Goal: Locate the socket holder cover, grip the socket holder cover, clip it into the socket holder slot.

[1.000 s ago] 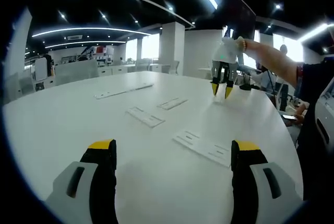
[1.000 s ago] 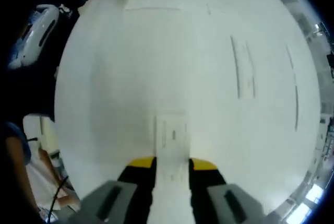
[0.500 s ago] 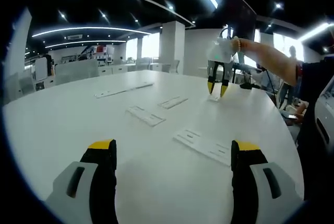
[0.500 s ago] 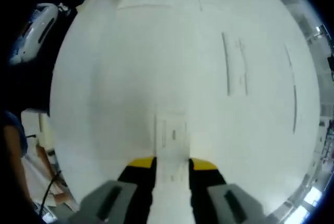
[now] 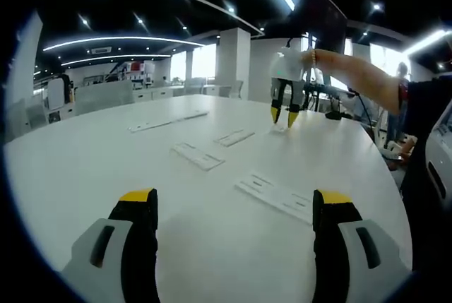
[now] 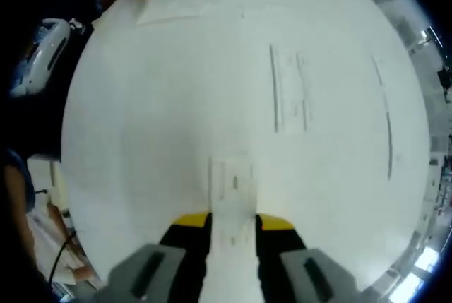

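In the right gripper view my right gripper (image 6: 233,222) is shut on a flat white socket holder cover (image 6: 231,179), which sticks forward from between the yellow tips, above the white table (image 6: 162,119). A long white socket holder (image 6: 288,94) lies on the table ahead and to the right. In the left gripper view the right gripper (image 5: 284,114) hangs tips-down over the far side of the table, held by a person's arm (image 5: 353,77). My left gripper (image 5: 234,200) stands open and holds nothing, low over the near table. A white holder piece (image 5: 275,195) lies just ahead of it.
More flat white pieces lie on the table (image 5: 85,169): one in the middle (image 5: 198,156), a short one (image 5: 234,138) and a long strip (image 5: 167,122) farther back. The right gripper view shows a thin strip (image 6: 387,140) at the right and a white device (image 6: 35,49) beyond the table's left edge.
The right gripper has carried the cover leftward and farther across the table, seen from the left gripper view. The left gripper has stayed still and open.
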A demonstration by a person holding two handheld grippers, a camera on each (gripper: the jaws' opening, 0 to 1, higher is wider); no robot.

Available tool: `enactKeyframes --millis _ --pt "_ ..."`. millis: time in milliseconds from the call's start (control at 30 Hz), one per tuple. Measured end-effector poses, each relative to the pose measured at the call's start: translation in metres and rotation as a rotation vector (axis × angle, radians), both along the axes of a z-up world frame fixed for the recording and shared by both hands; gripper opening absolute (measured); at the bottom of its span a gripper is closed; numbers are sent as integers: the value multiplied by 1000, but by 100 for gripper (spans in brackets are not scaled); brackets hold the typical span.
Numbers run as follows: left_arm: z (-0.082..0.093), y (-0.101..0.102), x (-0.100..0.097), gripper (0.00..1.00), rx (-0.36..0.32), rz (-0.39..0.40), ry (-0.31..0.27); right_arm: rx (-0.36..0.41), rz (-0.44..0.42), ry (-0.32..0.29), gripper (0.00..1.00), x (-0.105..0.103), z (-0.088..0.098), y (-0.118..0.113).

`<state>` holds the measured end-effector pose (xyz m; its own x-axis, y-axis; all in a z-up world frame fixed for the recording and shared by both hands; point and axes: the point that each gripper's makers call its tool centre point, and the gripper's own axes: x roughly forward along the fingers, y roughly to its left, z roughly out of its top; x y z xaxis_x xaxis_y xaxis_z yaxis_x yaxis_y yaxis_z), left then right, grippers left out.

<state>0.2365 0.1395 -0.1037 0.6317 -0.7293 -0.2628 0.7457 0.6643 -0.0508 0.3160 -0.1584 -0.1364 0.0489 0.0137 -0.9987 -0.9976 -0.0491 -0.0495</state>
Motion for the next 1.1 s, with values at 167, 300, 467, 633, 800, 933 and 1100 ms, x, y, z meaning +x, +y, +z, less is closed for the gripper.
enactKeyframes --millis 167,300,467,633,800,933,1100 --pt "-1 -1 -1 89 5 -3 3 -10 -9 -8 26 7 2 0" --pt "0 -1 -1 90 8 -3 -1 -15 -1 -6 26 15 3 1" --pt "1 -1 0 90 10 1 -3 -18 3 -22 26 26 2 1" --pt "0 -2 1 90 13 -3 2 -3 10 -23 26 34 3 4" --pt "0 -3 2 89 19 -4 4 -14 16 -19 26 42 3 3" --pt "1 -4 2 90 17 -7 1 -8 16 -22 26 47 4 5" --pt "3 -4 3 90 14 -10 -3 -5 15 -14 26 53 4 8"
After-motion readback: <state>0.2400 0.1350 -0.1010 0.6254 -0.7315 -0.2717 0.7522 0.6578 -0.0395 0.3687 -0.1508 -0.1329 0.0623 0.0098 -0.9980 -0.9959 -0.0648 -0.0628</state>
